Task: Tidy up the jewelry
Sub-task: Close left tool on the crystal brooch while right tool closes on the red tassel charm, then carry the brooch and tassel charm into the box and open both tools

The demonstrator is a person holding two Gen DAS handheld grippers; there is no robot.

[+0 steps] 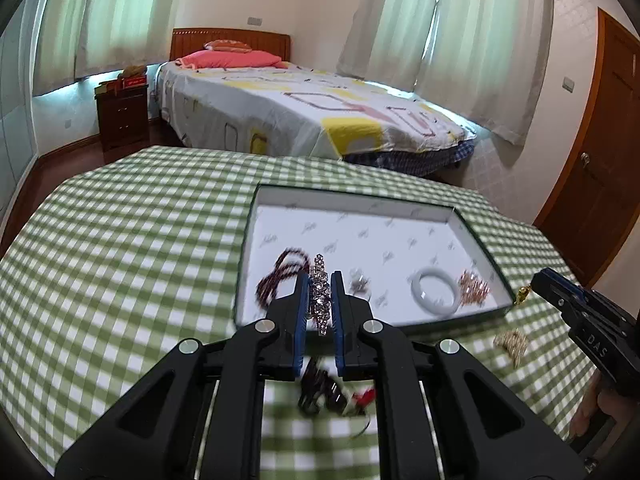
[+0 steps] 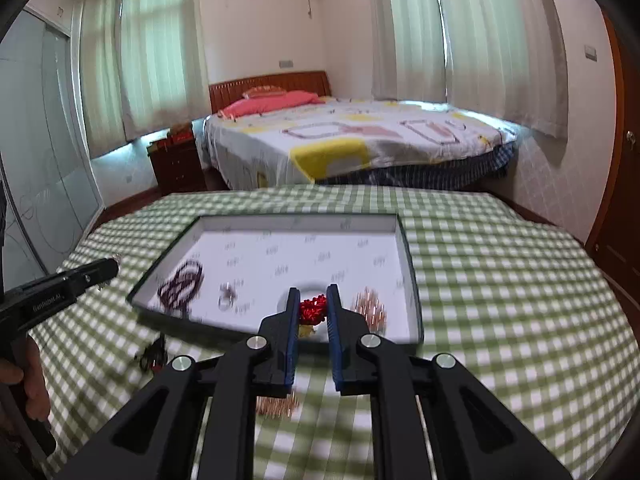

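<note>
Jewelry here is split between a shallow white-lined box on the green-checked tabletop and the cloth around it. Inside the box lie a dark red bead strand, a pale jade-like bangle, a coppery chain cluster and a small silvery piece too blurred to name.

The left hand-held gripper is closed down narrow on a rhinestone bracelet, which stands between the blue pads over the near edge of the box. This bracelet looks light and linked, so I judge it will hang limp and swing; a pinch near its middle (as now) keeps both ends short, though the faceted stones may slip on flat pads.

The right hand-held gripper is nearly closed on a red knotted ornament with a yellowish bit hanging below, above the near right part of the box. That knot is soft cord, light and compressible, probably the easiest thing here to grip.

Left on the cloth are a dark tangle with red parts near the left tool, a pale beaded piece to the right, and another coppery cluster under the right tool. Loose chains like these will bunch and snag, so taking a gathered clump is likely better than one strand. The bangle alone is rigid, smooth and breakable, best gripped across its rim and set down gently.
</note>
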